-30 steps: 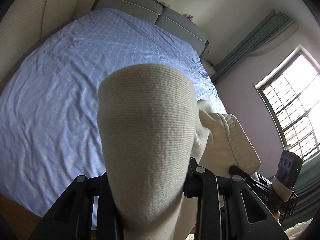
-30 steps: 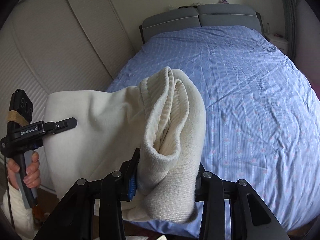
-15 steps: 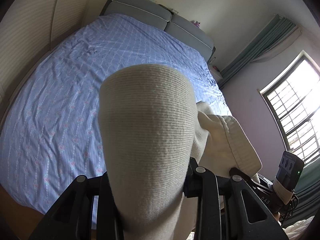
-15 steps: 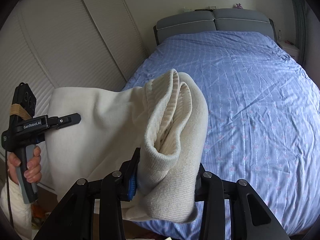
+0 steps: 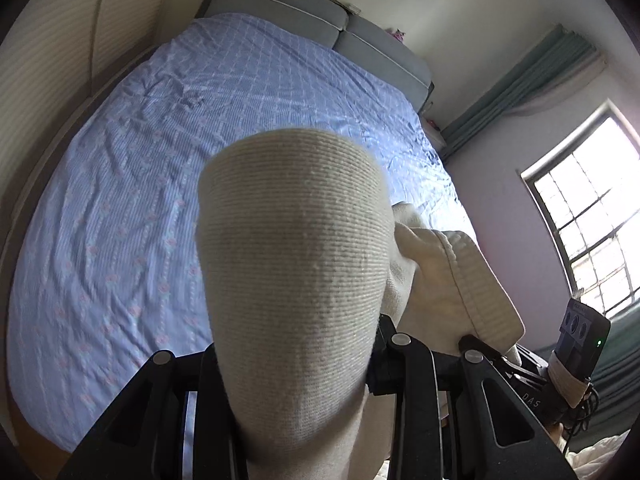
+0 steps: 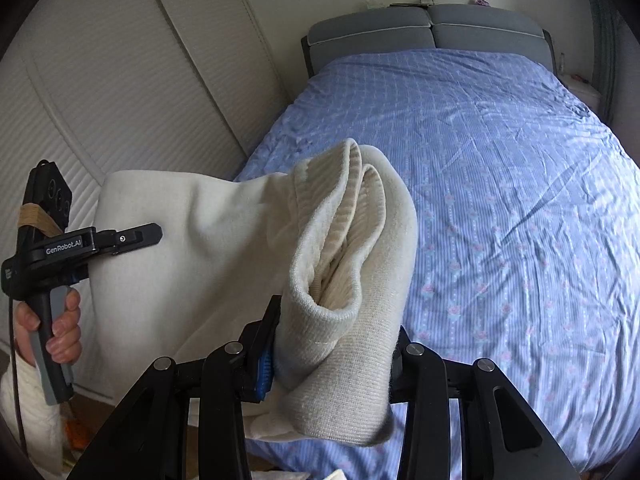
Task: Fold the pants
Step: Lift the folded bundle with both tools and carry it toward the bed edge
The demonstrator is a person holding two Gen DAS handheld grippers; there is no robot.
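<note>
The cream knit pants (image 5: 296, 280) hang in the air between my two grippers, above the near end of the bed. My left gripper (image 5: 298, 364) is shut on one ribbed end, which bulges up and hides its fingertips. My right gripper (image 6: 332, 360) is shut on the bunched waistband end (image 6: 352, 248). In the right wrist view the left gripper (image 6: 132, 238) shows at the left, clamped on the flat stretch of the pants (image 6: 192, 248). In the left wrist view the right gripper (image 5: 532, 376) shows at the lower right.
The bed with its blue patterned sheet (image 5: 120, 208) lies ahead, also in the right wrist view (image 6: 500, 200), with a grey headboard (image 6: 428, 28) at the far end. White wardrobe doors (image 6: 112, 80) stand left of the bed. A window (image 5: 592, 216) and green curtain (image 5: 516, 80) are at right.
Both grippers, still holding the pants, have moved together; the bed now shows more fully and the headboard sits further right in both views. The grips have not changed.
</note>
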